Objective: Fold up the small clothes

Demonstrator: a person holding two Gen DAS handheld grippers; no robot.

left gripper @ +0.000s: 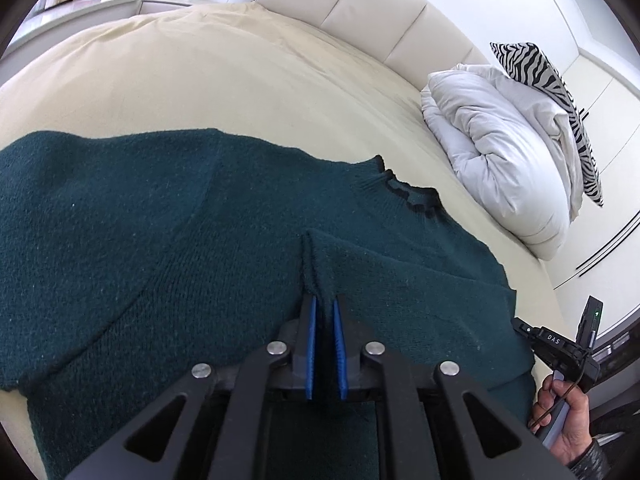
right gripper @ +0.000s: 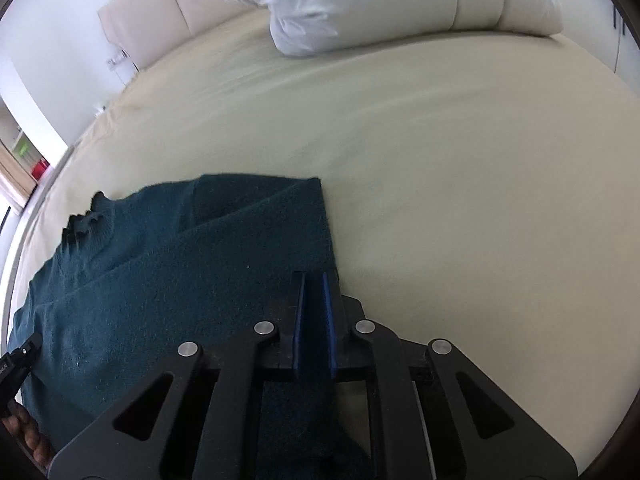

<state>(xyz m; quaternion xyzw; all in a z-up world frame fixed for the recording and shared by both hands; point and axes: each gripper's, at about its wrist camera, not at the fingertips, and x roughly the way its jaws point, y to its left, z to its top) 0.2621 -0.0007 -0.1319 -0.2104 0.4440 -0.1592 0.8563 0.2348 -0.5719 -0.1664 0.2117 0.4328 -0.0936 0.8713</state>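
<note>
A dark green knit sweater lies spread on a cream bed sheet, its frilled collar pointing toward the headboard. My left gripper is shut on a pinched ridge of the sweater's knit near the middle of the garment. In the right wrist view the sweater has a sleeve folded over its body. My right gripper is shut on the sweater's right edge, with green fabric between the blue pads. The right hand and its gripper body show at the left view's lower right.
A rolled white duvet and a zebra-striped pillow lie at the head of the bed by a padded cream headboard. The sheet stretches bare to the right of the sweater. A nightstand stands beyond the bed.
</note>
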